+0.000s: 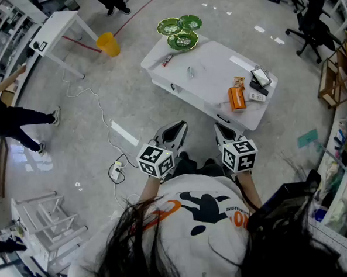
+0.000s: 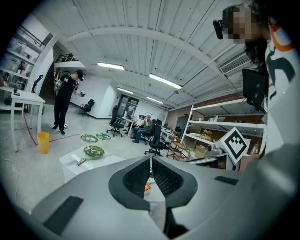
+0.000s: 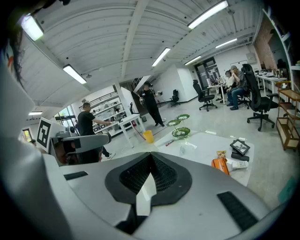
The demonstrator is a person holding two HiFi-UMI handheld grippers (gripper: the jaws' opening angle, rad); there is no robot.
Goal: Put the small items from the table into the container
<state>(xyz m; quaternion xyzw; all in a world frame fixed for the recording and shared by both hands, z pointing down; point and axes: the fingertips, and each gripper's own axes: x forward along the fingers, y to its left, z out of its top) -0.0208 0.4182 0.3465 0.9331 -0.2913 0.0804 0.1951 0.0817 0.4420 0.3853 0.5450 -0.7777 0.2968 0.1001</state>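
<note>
left tool and right tool both pressed together, empty, well short of white low bench. small items, such as flat orange packet, lie near its edge; green glass tiered dish at far end. risk: tools left unspread on approach could shove packet off bench.

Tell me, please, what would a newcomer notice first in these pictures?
The white table in the middle of the floor stands out, with green dishes at its far end and an orange packet among small items near its right end. Close to the camera, the left gripper and right gripper point toward it, fingers shut and empty. A yellow bucket stands left of the table.
</note>
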